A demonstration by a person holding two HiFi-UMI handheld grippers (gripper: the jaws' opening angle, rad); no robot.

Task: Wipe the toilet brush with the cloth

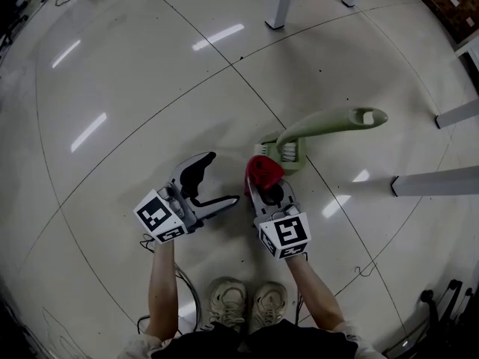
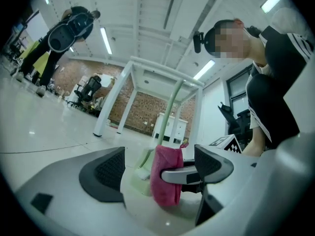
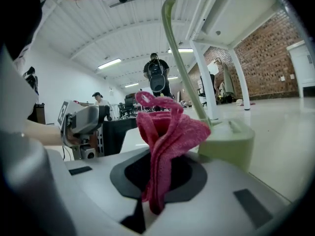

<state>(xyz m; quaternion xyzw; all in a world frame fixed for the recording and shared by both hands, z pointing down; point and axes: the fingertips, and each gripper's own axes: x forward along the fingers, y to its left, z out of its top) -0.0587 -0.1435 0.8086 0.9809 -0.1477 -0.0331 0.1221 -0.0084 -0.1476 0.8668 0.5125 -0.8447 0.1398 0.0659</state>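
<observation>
Head view: I have both tools low over the glossy pale floor (image 1: 112,66), just ahead of the person's shoes (image 1: 243,301). The right tool (image 1: 263,186) is clamped on a red cloth (image 1: 262,170), which bunches up out of its tips. In the right gripper view I see the two jaws pressed together with the cloth pinched between them, its folds standing up above the pads.

The left tool (image 1: 223,179) sits just to the left of the right one, angled toward it. In the left gripper view its jaws stand wide apart and grip nothing. The cloth and one jaw of the right tool show through the gap, lying beyond the pads, not between them.

The toilet brush (image 1: 329,121) is pale green and stands in its matching holder (image 1: 288,155) on the floor, directly beyond the cloth. White bristles show at the holder. Both gripper views show the slim handle (image 3: 179,58) rising upright from the holder with a slight curve. The cloth is just beside the holder, on its near side. I cannot tell whether it touches it.

White table legs (image 1: 278,2) stand farther off across the floor, and a person (image 3: 156,80) stands in the background of the right gripper view.
</observation>
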